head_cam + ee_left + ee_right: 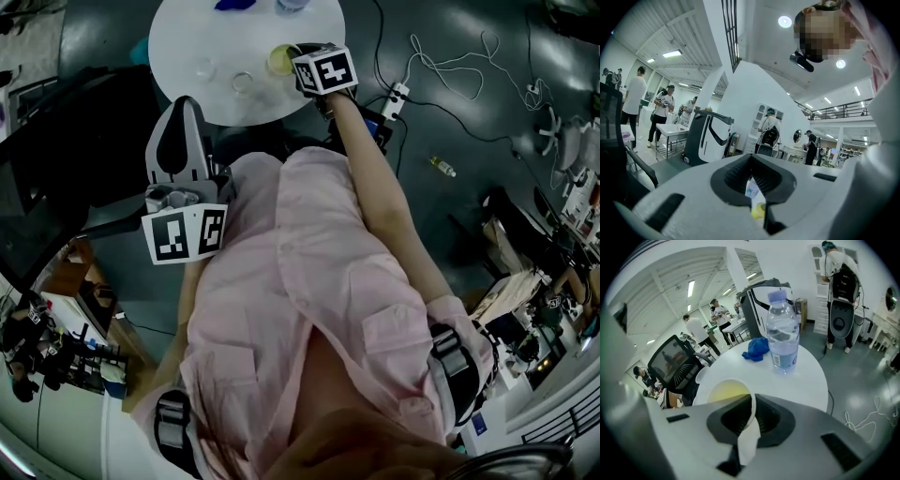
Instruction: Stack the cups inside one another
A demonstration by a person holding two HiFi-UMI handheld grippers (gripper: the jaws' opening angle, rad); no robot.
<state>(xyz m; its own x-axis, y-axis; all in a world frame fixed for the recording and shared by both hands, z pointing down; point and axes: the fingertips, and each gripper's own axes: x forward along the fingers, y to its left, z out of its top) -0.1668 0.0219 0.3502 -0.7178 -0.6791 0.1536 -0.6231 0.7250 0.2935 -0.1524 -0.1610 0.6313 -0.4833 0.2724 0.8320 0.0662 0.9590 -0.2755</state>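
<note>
Gripping the wall of a white cup [726,392] with a yellow inside, the right gripper [749,416] is held over the near part of the round white table [806,376]. Its jaws are clamped on the cup's rim, one inside and one outside. Whether the cup rests on the table cannot be told. In the head view the same cup [279,59] is seen just beside the right gripper [298,58]. One clear cup [242,82] stands close to its left and another clear cup [204,67] further left, all apart from one another. A water bottle [782,329] and a blue cloth [755,348] are seen further back on the table. The left gripper [185,103] is held off the table's near edge, its jaws drawn together on nothing.
</note>
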